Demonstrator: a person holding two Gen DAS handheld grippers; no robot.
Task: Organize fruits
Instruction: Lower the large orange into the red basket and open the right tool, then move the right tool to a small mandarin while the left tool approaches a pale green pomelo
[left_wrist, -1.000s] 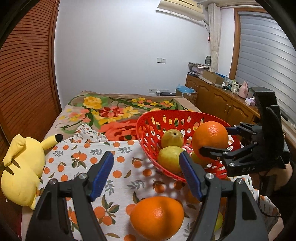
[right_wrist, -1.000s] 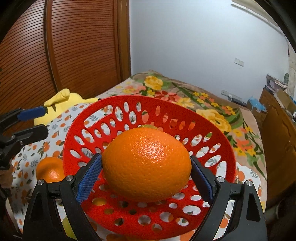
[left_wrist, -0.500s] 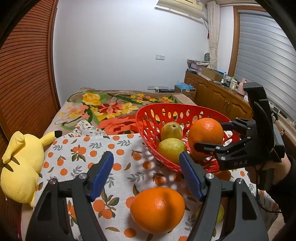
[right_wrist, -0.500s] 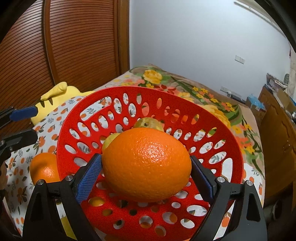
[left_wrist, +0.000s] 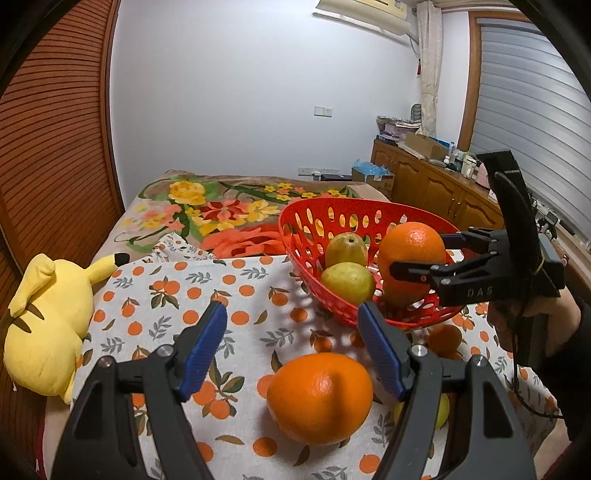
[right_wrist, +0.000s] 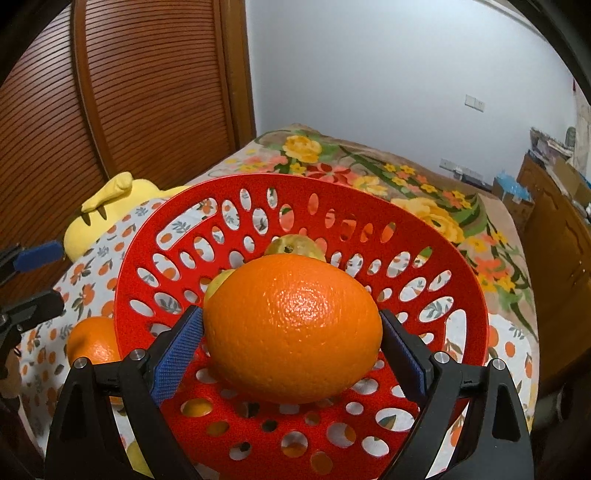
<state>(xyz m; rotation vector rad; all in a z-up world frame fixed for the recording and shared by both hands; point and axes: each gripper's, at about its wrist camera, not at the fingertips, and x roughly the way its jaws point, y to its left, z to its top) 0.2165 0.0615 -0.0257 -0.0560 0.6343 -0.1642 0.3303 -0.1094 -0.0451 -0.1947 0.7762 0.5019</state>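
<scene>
Low in the left wrist view, the left hand-held gripper (left_wrist: 291, 343) stands open with nothing between its blue pads, and a glossy, pebbled orange (left_wrist: 320, 397) lies on the orange-print cloth (left_wrist: 236, 295) just below them. Beyond, at centre right, the right hand-held gripper (right_wrist: 291, 343) clamps a second orange (right_wrist: 292, 328) over the red perforated basket (left_wrist: 306, 236), which holds two yellow-green pears (left_wrist: 347, 282). Its black body reads "DAS".

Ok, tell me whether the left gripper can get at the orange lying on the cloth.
Probably yes. The left gripper is open just above the loose orange, nothing lies between them, and the red basket sits further back. The jaws' gap looks barely wider than the fruit.
</scene>
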